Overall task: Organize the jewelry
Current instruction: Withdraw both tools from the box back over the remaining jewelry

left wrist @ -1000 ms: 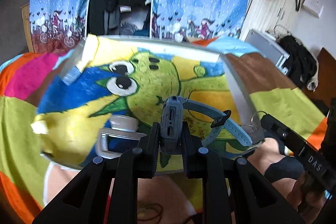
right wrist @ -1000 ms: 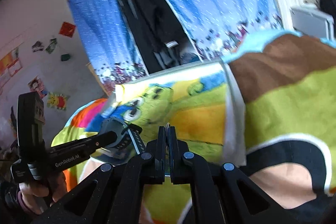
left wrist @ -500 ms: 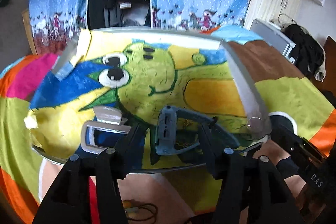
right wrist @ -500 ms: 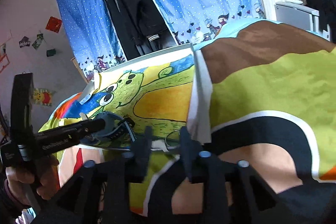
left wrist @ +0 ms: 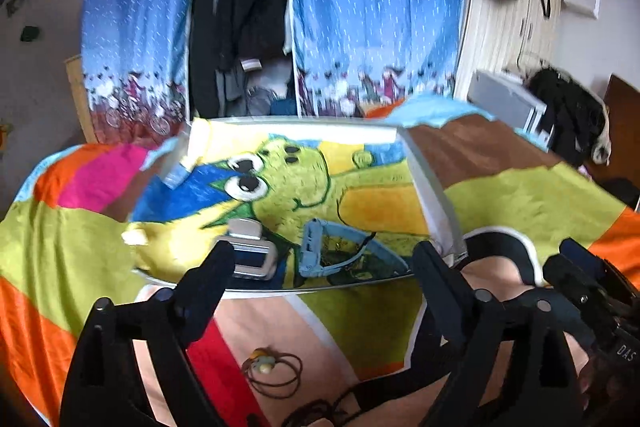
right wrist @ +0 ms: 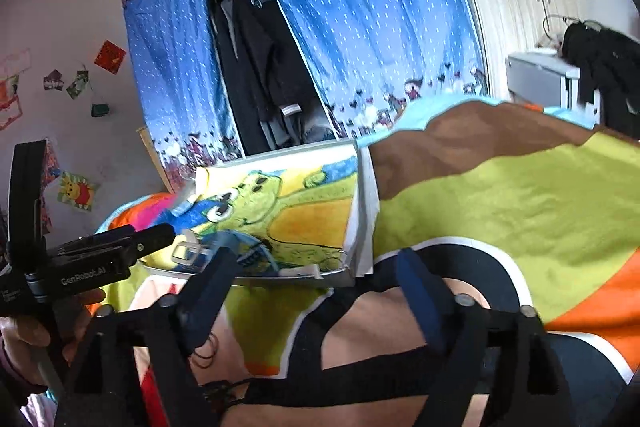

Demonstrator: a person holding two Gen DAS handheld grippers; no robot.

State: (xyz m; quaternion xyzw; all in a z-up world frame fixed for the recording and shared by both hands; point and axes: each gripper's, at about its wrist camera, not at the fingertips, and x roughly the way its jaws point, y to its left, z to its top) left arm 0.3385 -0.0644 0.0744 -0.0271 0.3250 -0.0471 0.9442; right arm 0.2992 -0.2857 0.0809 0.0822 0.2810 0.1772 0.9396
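A grey-blue watch [left wrist: 332,255] lies on its side on the tray [left wrist: 304,289], whose floor shows a green cartoon creature. Left of it sits a silver-white watch [left wrist: 248,251]. My left gripper [left wrist: 324,267] is open, a little in front of the tray's near rim, holding nothing. My right gripper [right wrist: 316,267] is also open and empty, near the tray's [right wrist: 280,279] front right corner. A thin wire ring [right wrist: 332,261] lies in that corner. The right wrist view also shows the blue watch [right wrist: 240,247] and the left gripper [right wrist: 120,247].
A brown cord necklace with a pale pendant [left wrist: 268,367] lies on the colourful bedspread [left wrist: 520,195] in front of the tray. More dark cord [right wrist: 204,351] lies below my right gripper. A hand [right wrist: 24,331] holds the left gripper. Blue curtains and hanging clothes stand behind the bed.
My left gripper opened, left the blue watch on the tray and drew back. My right gripper opened too, released the thin ring at the tray's corner, and pulled back.
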